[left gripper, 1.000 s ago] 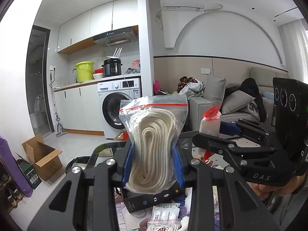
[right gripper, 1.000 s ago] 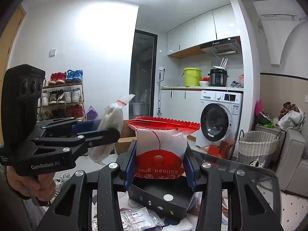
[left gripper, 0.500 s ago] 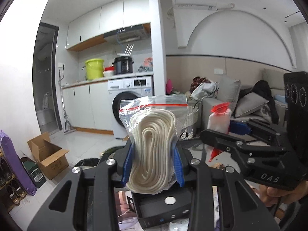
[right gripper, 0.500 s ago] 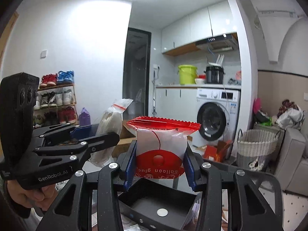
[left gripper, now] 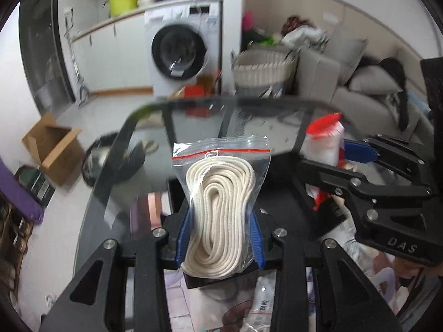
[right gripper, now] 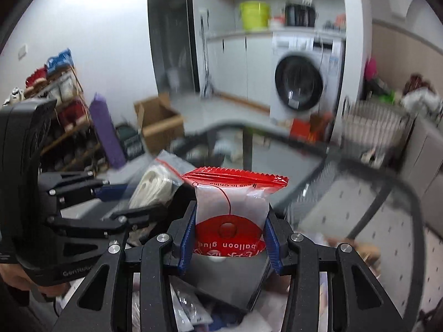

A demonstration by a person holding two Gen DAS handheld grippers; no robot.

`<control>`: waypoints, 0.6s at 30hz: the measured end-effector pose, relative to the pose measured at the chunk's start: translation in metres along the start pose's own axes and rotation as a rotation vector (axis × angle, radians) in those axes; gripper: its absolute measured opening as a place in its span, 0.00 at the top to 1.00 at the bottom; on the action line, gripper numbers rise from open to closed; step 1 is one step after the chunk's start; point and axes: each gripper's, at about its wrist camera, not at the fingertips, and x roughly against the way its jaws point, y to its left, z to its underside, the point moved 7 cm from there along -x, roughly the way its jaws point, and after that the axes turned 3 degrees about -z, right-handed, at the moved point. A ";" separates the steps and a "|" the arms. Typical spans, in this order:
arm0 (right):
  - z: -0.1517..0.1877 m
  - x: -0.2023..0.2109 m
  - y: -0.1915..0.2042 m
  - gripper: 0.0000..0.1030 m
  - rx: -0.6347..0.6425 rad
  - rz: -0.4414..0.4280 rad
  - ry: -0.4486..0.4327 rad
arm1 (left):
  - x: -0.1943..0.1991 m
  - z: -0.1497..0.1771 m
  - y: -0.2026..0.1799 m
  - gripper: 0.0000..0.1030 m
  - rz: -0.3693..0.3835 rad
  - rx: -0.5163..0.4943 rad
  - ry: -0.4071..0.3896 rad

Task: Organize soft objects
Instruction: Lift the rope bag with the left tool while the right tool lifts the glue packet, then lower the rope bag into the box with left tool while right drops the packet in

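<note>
My left gripper (left gripper: 220, 238) is shut on a clear zip bag of coiled white rope (left gripper: 220, 210), held upright above an open black box (left gripper: 279, 193) on the glass table. My right gripper (right gripper: 229, 244) is shut on a red and white balloon glue packet (right gripper: 231, 207), also over the black box (right gripper: 229, 279). The right gripper with its packet (left gripper: 325, 144) shows at the right of the left wrist view. The left gripper with the rope bag (right gripper: 155, 184) shows at the left of the right wrist view.
A dark-rimmed glass table (left gripper: 193, 127) carries loose packets (right gripper: 188, 310) near its front. Beyond stand a washing machine (left gripper: 180, 47), a wicker basket (left gripper: 263, 72), a sofa (left gripper: 360, 88), a cardboard box (left gripper: 52, 149) and a shoe rack (right gripper: 61, 105).
Both grippers have tilted downward and dropped toward the table and black box, still holding their bags. The views are blurred by the motion.
</note>
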 end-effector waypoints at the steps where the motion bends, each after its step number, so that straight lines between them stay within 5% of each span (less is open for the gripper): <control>1: 0.005 -0.006 -0.002 0.57 -0.006 -0.003 0.018 | -0.003 0.002 -0.002 0.66 0.005 0.002 0.013; 9: 0.056 -0.054 0.002 0.57 0.034 0.002 0.214 | -0.007 0.009 -0.016 0.65 0.020 -0.025 0.069; 18: 0.061 -0.054 0.002 0.52 0.006 -0.027 0.242 | -0.007 0.004 -0.008 0.60 0.031 0.008 0.087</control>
